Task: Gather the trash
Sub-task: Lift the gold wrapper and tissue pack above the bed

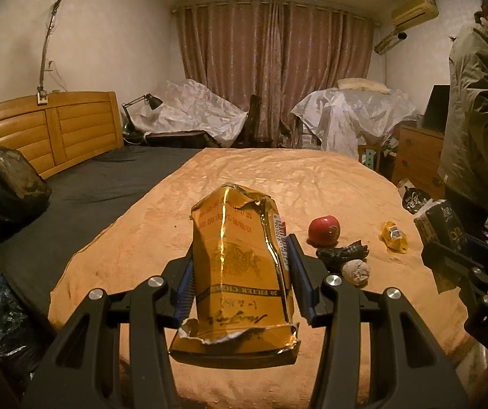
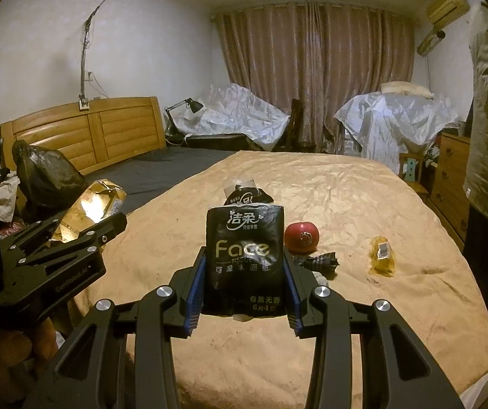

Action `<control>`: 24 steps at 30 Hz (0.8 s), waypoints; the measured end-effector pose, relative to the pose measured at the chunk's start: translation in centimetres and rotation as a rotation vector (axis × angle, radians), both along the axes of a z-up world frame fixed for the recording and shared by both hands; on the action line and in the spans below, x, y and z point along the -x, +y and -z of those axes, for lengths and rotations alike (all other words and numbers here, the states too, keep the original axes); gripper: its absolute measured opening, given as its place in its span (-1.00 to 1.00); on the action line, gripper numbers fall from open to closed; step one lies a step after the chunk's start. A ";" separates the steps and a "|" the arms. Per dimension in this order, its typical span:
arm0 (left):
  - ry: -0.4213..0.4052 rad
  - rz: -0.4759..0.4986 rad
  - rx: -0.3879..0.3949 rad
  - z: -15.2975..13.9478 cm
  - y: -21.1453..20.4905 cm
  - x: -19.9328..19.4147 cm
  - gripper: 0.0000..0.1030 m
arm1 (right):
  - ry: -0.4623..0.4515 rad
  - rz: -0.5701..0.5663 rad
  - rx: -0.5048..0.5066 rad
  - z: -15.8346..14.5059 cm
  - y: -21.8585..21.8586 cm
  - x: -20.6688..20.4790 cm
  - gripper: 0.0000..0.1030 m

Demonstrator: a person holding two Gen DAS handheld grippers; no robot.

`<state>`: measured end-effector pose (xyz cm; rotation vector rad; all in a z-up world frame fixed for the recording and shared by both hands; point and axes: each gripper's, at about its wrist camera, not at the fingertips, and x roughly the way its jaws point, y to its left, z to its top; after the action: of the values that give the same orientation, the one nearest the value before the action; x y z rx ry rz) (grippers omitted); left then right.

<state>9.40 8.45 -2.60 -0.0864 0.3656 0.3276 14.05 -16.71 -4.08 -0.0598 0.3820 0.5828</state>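
Observation:
My left gripper (image 1: 240,266) is shut on a crushed gold cigarette pack (image 1: 240,266), held above the tan blanket (image 1: 175,211); the same pack (image 2: 90,208) shows at the left of the right wrist view. My right gripper (image 2: 244,272) is shut on a black tissue packet (image 2: 244,259) printed "Face". On the blanket lie a red ball-shaped object (image 1: 324,231) (image 2: 301,237), a dark crumpled wrapper (image 1: 342,254) (image 2: 322,260), a pale crumpled wad (image 1: 356,271) and a yellow wrapper (image 1: 394,237) (image 2: 383,255).
A black trash bag (image 1: 8,187) (image 2: 46,173) sits at the bed's left side by the wooden headboard (image 1: 56,129). A person in a grey coat (image 1: 475,119) stands at the right near a wooden dresser (image 2: 452,187). Plastic-covered furniture (image 2: 397,122) lines the curtained back wall.

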 end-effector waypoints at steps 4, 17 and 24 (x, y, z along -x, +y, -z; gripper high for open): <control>0.012 0.027 0.008 0.2 -0.3 -0.5 -0.10 | 0.018 0.005 0.018 0.2 -0.7 -0.2 -0.20; 0.066 0.044 0.036 2.3 0.6 -1.7 -0.10 | 0.081 -0.020 0.060 2.1 -0.5 -0.8 -0.18; 0.091 0.030 0.050 3.5 1.5 -2.3 -0.10 | 0.117 -0.029 0.079 3.0 0.4 -2.4 -0.18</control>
<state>11.73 9.94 -6.11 -0.1157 0.4645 0.2932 16.47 -16.32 -7.09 -0.1070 0.5189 0.6012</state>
